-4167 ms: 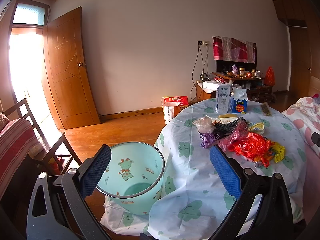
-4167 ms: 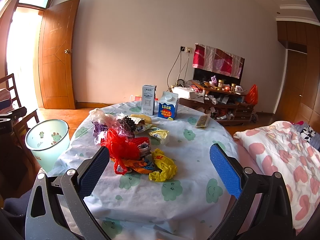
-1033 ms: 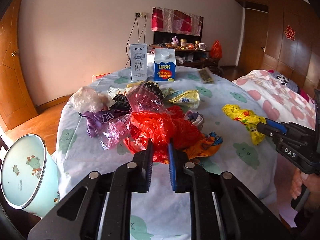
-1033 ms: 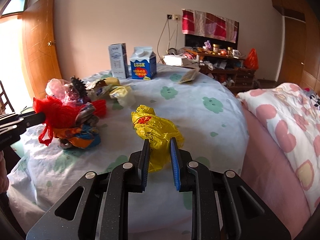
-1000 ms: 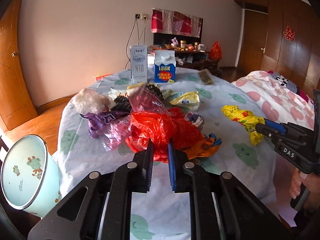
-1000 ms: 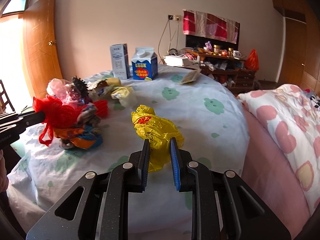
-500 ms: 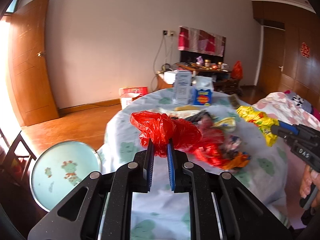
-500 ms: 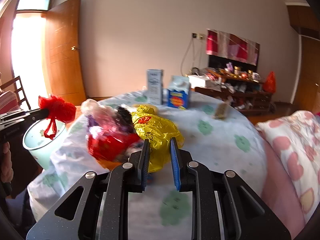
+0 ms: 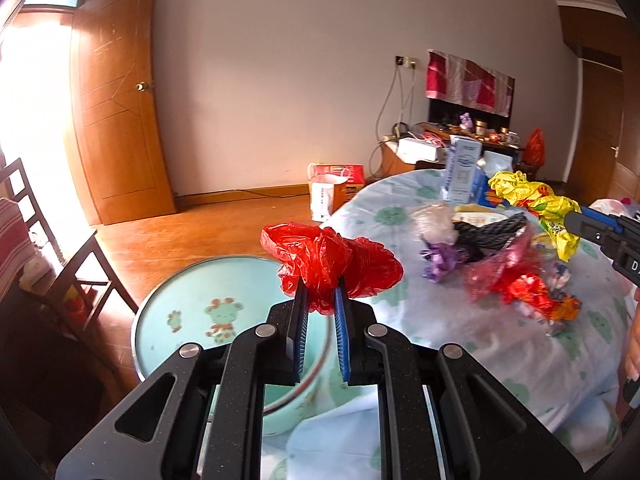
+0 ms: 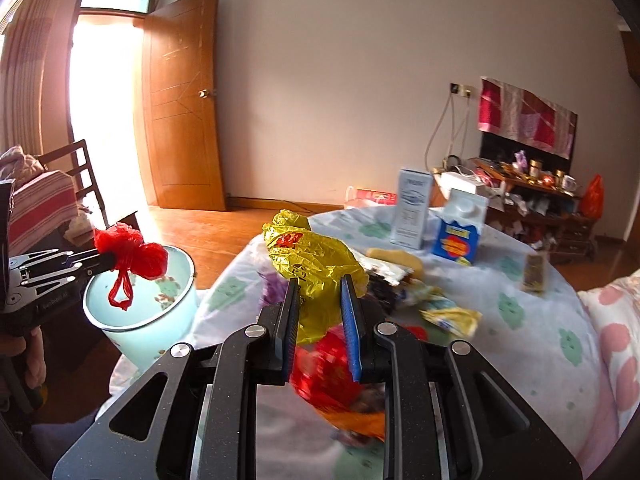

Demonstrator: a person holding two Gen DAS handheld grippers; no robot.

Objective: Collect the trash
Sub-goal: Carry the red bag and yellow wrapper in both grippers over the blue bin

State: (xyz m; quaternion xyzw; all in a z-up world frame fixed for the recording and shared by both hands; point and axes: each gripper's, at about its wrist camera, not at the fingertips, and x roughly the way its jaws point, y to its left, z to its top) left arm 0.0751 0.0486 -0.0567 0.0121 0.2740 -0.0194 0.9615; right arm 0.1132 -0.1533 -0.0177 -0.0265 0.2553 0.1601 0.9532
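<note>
While a round bench (image 10: pixel 532 320) under a pale cloth printed with green blobs fills the right of both views, a light blue bin (image 9: pixel 192 316) with a cartoon animal inside stands on the wooden floor just off the bench's left edge. Loose trash lies heaped near that same edge: a red wrapper (image 9: pixel 524 296), a purple bag (image 9: pixel 440 260) and a dark netted piece (image 9: pixel 492 232), with a white carton (image 10: pixel 414 214) and a blue carton (image 10: pixel 460 232) upright toward the far edge. The left gripper (image 9: pixel 320 304) has its jaws nearly closed, pinching a crumpled red plastic bag (image 9: pixel 332 264); from the right wrist view the bag hangs over the bin's open mouth, a loop dangling below. The right gripper (image 10: pixel 320 308) likewise has its jaws drawn close together, clamped on a crumpled yellow plastic bag (image 10: pixel 316 260), held in the air above the heap on the bench near the left edge.
</note>
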